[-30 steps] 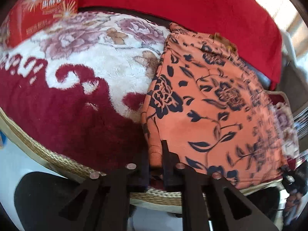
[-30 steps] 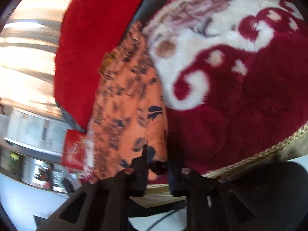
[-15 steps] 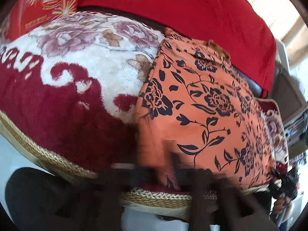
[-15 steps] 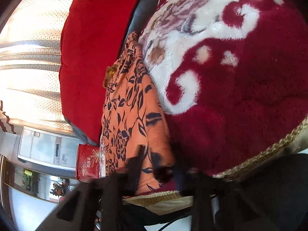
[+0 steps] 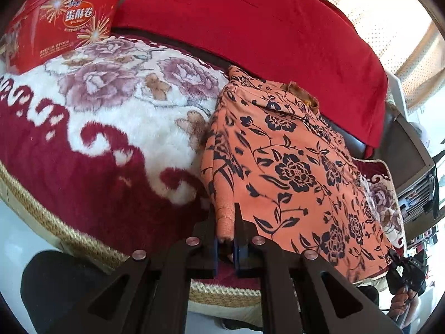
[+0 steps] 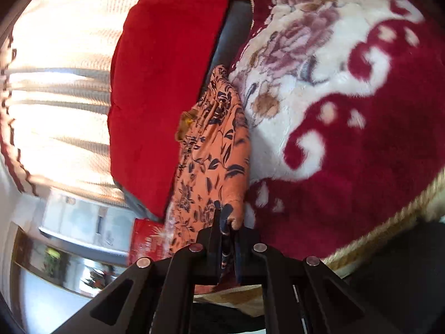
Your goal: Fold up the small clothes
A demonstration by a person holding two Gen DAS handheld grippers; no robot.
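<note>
An orange garment with a dark floral print (image 5: 292, 167) lies spread on a plush red-and-white floral blanket (image 5: 97, 128). My left gripper (image 5: 225, 222) is shut on the garment's near left corner, a rolled orange hem pinched between the jaws. In the right wrist view the same garment (image 6: 214, 153) hangs in a narrow lifted strip. My right gripper (image 6: 226, 222) is shut on its other near corner. The right gripper also shows small in the left wrist view (image 5: 403, 270) at the garment's far right edge.
A red cushion (image 5: 250, 22) lies behind the garment. A red snack box (image 5: 64, 19) stands at the back left. The blanket's gold braided edge (image 5: 50, 222) runs along the near side. A curtained window (image 6: 55, 97) and a cabinet are beyond.
Both grippers have lifted the near corners of the garment. The right wrist view has tilted and risen, so the cloth now looks a narrow strip. The left corner is bunched higher.
</note>
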